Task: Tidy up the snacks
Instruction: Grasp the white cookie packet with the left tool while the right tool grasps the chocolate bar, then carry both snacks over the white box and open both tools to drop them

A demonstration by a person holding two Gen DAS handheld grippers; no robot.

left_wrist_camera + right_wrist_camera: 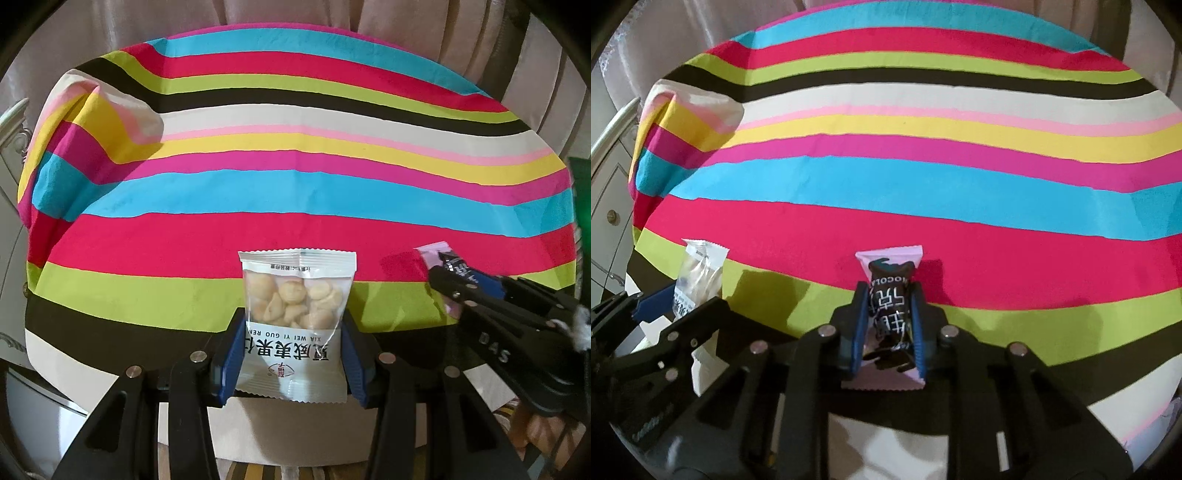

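Both snacks picked up, nothing placed yet

From the left wrist, the left gripper (291,354) is clamped on a white nut packet (295,325) above the striped cloth (295,192). From the right wrist, the right gripper (888,325) squeezes a pink chocolate bar (891,295) held off the cloth. No tidy spot shows, so sorting looks barely begun.

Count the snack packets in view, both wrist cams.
2. The white nut packet sits clamped in the left gripper; the pink chocolate packet is pinched in the right gripper. Both hang over the striped cloth. Others may lie outside the frames.
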